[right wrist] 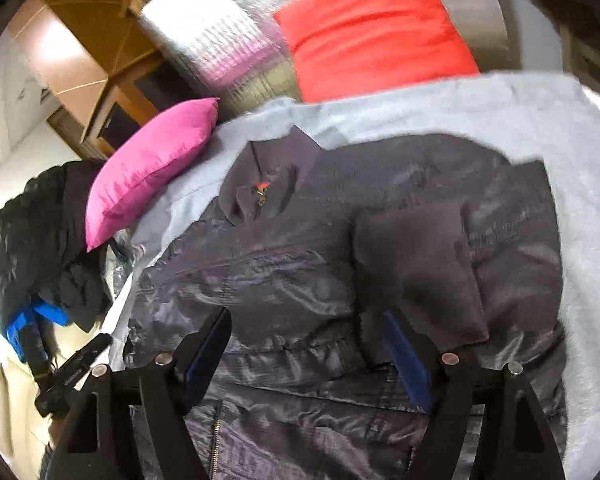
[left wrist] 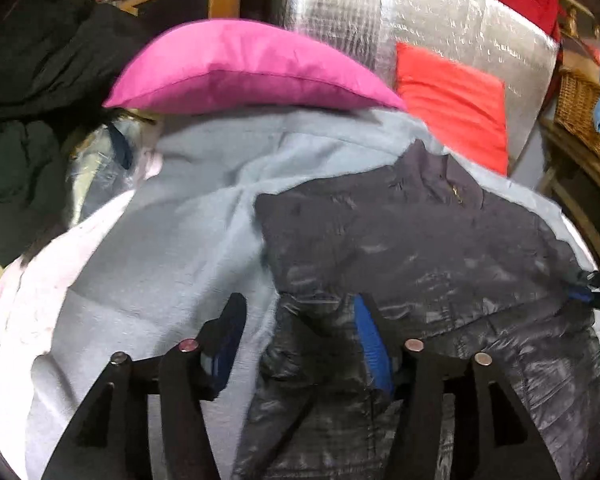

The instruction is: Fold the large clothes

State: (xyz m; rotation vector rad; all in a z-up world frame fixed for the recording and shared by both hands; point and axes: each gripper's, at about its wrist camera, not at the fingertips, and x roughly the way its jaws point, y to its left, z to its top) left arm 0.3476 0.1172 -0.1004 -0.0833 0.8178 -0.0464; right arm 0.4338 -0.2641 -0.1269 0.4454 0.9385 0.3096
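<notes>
Lying flat on the grey blanket [right wrist: 500,120], the dark jacket [right wrist: 320,240] spreads out ahead of both grippers, collar at the far end, a sleeve folded across its body just beyond the right gripper [right wrist: 308,352]. Those right jaws stand wide open over the lower body of the jacket, nothing between the pads, the zip running under the left finger.

Over in the left view, the left gripper [left wrist: 300,340] hangs at the jacket's side edge: its right finger is over the shiny fabric, its left finger over bare blanket, jaws parted and, by my read, not yet pinching anything.

Risk number one sits right there: close now and the left jaws could take blanket along with the jacket edge, dragging the bedding into the fold. The fabric looks slick and puffy, so a shallow bite may slip out mid-lift. On the right, a grab in the middle of the body rather than at the hem would probably bunch the layers, and the folded sleeve could slide off.

Beyond the jaws, the pink pillow [left wrist: 240,72] and red cushion [right wrist: 372,28] crowd the collar end, so a long sweep forward could nudge them.
</notes>
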